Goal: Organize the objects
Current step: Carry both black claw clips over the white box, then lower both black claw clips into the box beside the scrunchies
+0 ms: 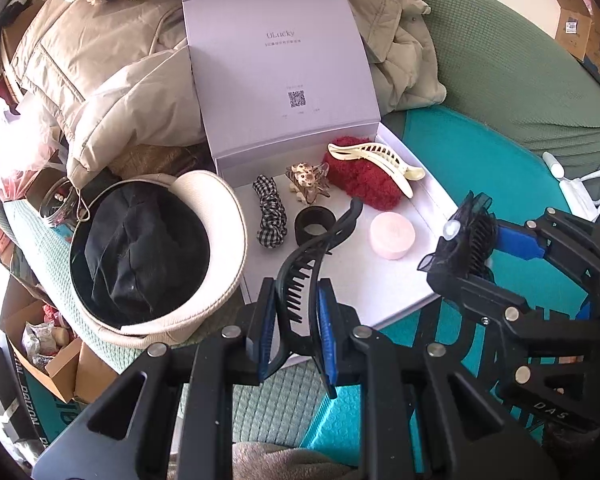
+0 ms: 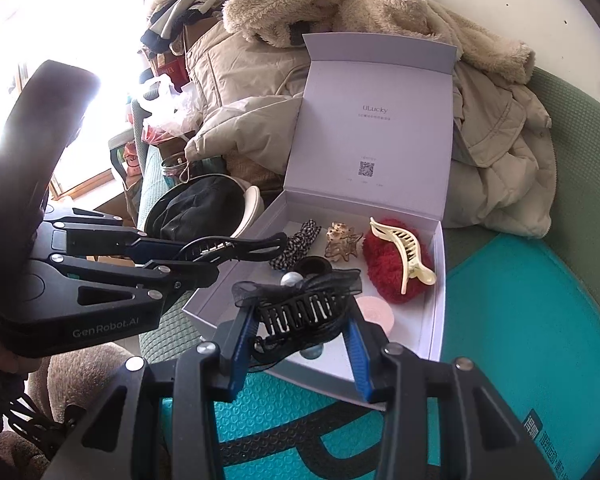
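The left gripper (image 1: 296,320) was clamped tight on a long black clip (image 1: 320,248), its pads squeezing the toothed middle while the curved tip reached out over the white box (image 1: 432,196). The right gripper (image 2: 300,332) stood partly closed on a black bow clip (image 2: 300,300), pinching it across its comb, with the gauzy ribbon and a pearl bead sticking out above the pads.

Both clips hung over the near part of the box, clear of its floor. Inside lay a checked scrunchie (image 1: 270,212), a black ring (image 1: 314,226), a pink puck (image 1: 392,236), a tortoiseshell clip (image 1: 308,182), and a cream clip (image 1: 376,160) resting on a red scrunchie (image 1: 360,180). The lid (image 1: 276,52) stood upright behind.

The likeliest trouble looked to be crowding: the two grippers were near each other, so lowering both together could knock one against the other. The long clip's tip pointed at the ring and might shove it or the puck on landing. The bow's loose ribbon could snag on a pad at release and drag the clip back out. A hat (image 1: 160,256) touched the box's left wall, so a wide swing there could catch it.
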A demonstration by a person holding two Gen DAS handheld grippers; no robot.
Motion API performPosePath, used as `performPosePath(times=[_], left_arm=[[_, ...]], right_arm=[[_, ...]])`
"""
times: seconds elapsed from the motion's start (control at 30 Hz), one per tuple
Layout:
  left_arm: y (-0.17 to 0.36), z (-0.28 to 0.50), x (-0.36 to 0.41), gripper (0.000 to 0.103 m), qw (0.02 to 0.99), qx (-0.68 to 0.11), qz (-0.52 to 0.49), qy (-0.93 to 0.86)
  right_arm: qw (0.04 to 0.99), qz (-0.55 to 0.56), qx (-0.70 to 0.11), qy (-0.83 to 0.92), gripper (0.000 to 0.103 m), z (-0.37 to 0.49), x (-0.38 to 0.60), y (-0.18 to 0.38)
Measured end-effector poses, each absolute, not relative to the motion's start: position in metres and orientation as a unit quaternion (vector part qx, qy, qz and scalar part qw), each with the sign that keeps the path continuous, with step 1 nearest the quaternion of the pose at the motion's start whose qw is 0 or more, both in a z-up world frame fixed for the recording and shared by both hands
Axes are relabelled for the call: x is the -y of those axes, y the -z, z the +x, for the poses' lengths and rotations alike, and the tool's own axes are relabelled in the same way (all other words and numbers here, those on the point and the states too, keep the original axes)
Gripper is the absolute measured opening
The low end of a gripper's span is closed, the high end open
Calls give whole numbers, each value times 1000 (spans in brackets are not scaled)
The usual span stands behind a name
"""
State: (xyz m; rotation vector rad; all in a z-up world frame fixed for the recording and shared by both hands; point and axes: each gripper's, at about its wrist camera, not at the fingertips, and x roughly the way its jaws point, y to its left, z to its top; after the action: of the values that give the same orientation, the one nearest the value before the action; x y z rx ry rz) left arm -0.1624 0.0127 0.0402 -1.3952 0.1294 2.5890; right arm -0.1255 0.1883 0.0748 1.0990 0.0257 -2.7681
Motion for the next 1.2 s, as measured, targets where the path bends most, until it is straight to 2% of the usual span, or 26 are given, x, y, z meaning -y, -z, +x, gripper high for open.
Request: performPosePath(times=[1.2], left_arm=[[-4, -295, -22, 19, 120, -62, -464, -875]], right_arm=[[45, 371, -1, 928, 42, -230, -236, -53]])
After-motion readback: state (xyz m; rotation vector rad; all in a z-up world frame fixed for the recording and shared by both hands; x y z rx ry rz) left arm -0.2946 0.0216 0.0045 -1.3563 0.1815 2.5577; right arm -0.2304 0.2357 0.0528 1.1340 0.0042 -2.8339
